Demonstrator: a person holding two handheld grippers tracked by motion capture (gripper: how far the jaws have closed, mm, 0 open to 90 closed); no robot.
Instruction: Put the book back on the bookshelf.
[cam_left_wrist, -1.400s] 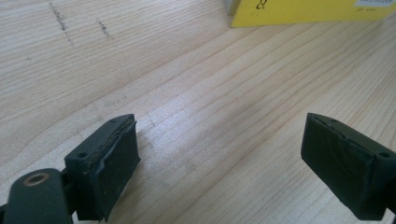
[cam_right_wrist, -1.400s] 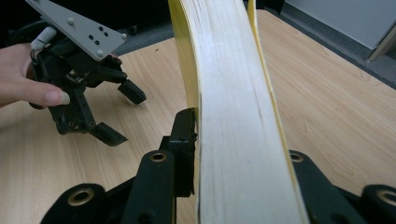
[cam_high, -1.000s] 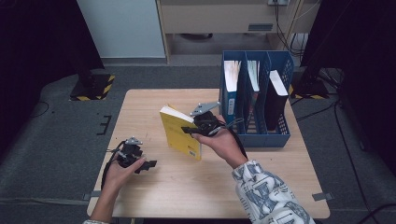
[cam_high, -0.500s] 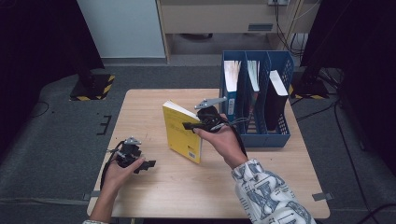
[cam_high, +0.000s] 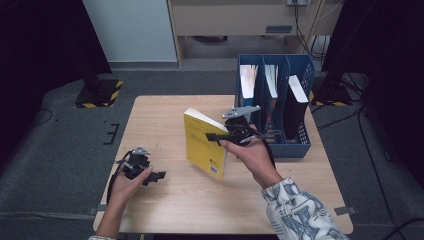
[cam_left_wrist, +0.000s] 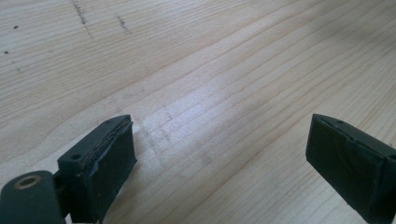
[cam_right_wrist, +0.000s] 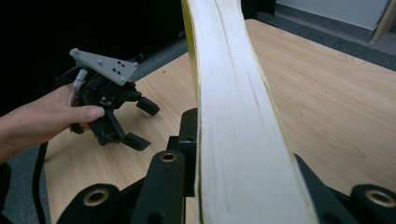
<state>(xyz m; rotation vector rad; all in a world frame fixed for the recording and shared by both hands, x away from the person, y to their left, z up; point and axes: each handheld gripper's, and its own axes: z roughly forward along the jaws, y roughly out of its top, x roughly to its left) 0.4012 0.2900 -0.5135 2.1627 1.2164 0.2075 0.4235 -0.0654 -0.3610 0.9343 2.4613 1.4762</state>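
1. Step in hand: right gripper (cam_high: 220, 136) is clamped on the yellow book (cam_high: 204, 143), holding it upright and tilted above the middle of the table (cam_high: 160, 115), just left of the blue file rack (cam_high: 296, 145) at the right edge.
2. Left gripper (cam_high: 159, 176) rests near-left on the tabletop, jaws spread wide with nothing between them.
3. Next move, as I read it: carry the book right and drop it spine-down into a rack slot. All three slots already hold books, so line it up with a gap first.
4. Materials: paperback with a glossy yellow cover and a cream page block (cam_right_wrist: 233, 116), slightly bowed; pale wood-grain table; rigid plastic rack with a mesh front; black rubbery jaw pads (cam_left_wrist: 105, 163).
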